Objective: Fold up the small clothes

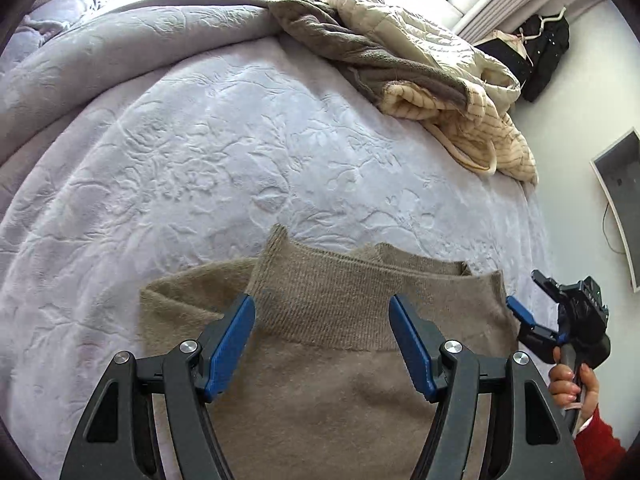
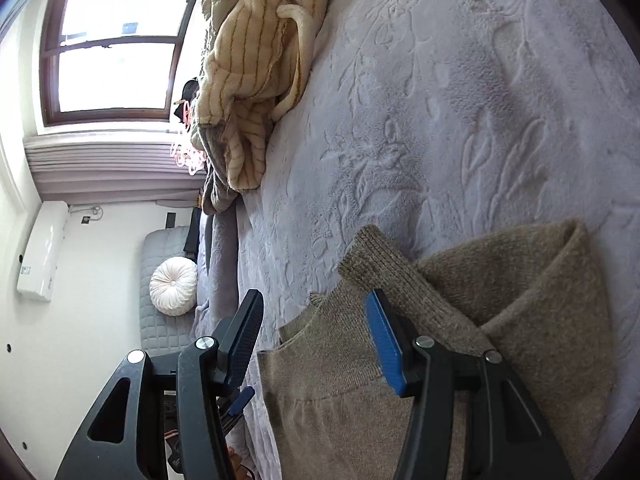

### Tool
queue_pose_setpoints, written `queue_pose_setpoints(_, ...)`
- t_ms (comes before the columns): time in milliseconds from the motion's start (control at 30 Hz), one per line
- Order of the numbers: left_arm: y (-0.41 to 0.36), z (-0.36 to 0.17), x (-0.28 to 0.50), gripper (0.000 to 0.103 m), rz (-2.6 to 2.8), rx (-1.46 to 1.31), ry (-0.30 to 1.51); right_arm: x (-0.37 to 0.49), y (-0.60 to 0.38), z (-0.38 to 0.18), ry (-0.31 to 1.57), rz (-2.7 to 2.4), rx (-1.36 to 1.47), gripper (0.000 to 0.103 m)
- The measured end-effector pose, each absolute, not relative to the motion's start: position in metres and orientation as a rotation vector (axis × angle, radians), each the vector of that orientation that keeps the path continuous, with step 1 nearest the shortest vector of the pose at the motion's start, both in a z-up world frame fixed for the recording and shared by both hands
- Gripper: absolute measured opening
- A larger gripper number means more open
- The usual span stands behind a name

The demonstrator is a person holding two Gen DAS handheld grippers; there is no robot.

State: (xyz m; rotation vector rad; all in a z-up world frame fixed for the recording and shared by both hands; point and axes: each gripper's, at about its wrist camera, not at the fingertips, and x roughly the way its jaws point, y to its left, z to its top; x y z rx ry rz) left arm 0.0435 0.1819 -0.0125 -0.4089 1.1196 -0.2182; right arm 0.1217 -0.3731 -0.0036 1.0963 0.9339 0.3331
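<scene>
sweater: we counted one, a taupe knit sweater point(image 1: 320, 372) with ribbed turtleneck, lying flat on the lavender embossed bedspread point(image 1: 208, 160), one sleeve point(image 2: 404, 284) folded across the body
left gripper point(image 1: 322, 340): fingers spread wide over the collar, gripping nothing
right gripper point(image 2: 316, 340): fingers spread at the sweater's edge, nothing pinched
right hand point(image 1: 570, 384): one seen, red cuff, on the handle
other clothes: we saw one heap point(image 1: 420, 76) at the bed edge
cushion: one round white cushion point(image 2: 174, 286)
</scene>
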Motion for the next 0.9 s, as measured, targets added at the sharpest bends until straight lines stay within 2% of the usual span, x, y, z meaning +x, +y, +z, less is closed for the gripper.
queue_pose_setpoints(333,0.211,-0.031,-0.056,0.07,-0.223,-0.351,1.324,0.021,-0.308,0.003,1.104,0.531,0.906,0.058)
queue_pose_setpoints(600,0.227,-0.051,-0.102,0.07,-0.279,-0.488,1.377,-0.063,-0.247,-0.051,1.278,0.553,1.033,0.058)
queue_pose_setpoints(733,0.23,-0.06,-0.104,0.067,-0.361,-0.581,1.371,-0.071,-0.24,-0.072,1.267,0.463,1.07,0.058)
queue_pose_setpoints(767,0.23,-0.061,-0.104,0.061,-0.374,-0.598,1.368,-0.071,-0.24,-0.075,1.251,0.44,1.078,0.058)
queue_pose_setpoints(800,0.231,-0.063,-0.103,0.043,-0.386,-0.606,1.371,-0.067,-0.241,-0.078,1.23,0.419,1.102,0.058)
queue_pose_setpoints(833,0.232,-0.065,-0.102,0.02,-0.402,-0.613,1.378,-0.064,-0.243,-0.08,1.209,0.399,1.135,0.058)
queue_pose_setpoints(867,0.232,-0.065,-0.101,0.008,-0.414,-0.619,1.382,-0.062,-0.244,-0.083,1.194,0.384,1.165,0.056)
queue_pose_setpoints(900,0.233,-0.064,-0.101,0.006,-0.425,-0.618,1.38,-0.06,-0.245,-0.084,1.182,0.365,1.187,0.047)
